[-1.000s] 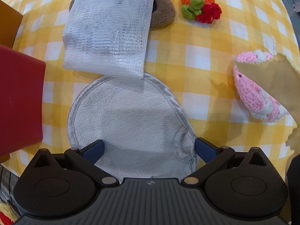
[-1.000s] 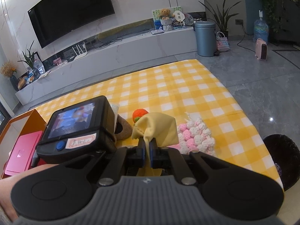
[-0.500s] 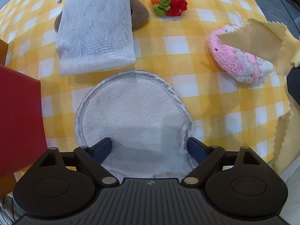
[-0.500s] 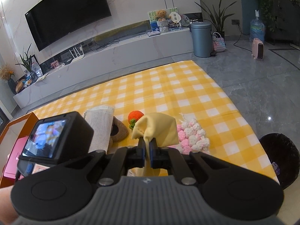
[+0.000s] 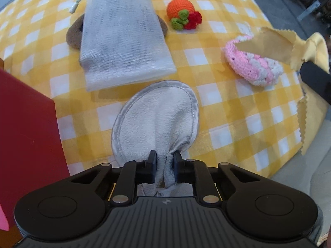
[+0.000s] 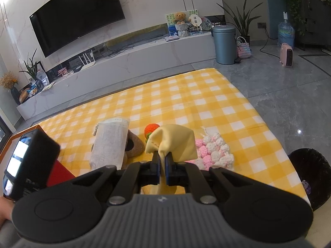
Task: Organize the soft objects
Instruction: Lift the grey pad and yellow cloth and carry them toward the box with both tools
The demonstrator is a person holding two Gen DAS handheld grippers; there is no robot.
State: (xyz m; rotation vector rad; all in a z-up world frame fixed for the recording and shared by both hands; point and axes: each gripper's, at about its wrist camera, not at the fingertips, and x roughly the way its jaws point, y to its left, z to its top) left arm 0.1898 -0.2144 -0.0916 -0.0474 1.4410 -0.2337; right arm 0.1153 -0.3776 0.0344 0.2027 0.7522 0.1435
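Two hand-held grippers work over a yellow checked cloth [image 5: 223, 111] covering the counter. The left hand-held gripper [image 5: 164, 165] is closing its jaws on the near edge of a round grey pad [image 5: 157, 115], which bunches between the pads. The right hand-held gripper [image 6: 162, 165] is clamped tight on a yellow cloth [image 6: 173, 142] held off the counter. Beyond the pad lie a white mesh bag [image 5: 122, 41] over a brown plush [image 5: 73, 34], an orange crochet fruit [image 5: 181, 10] and a pink crochet piece [image 5: 252, 68]. A red box [image 5: 26, 128] stands at left.
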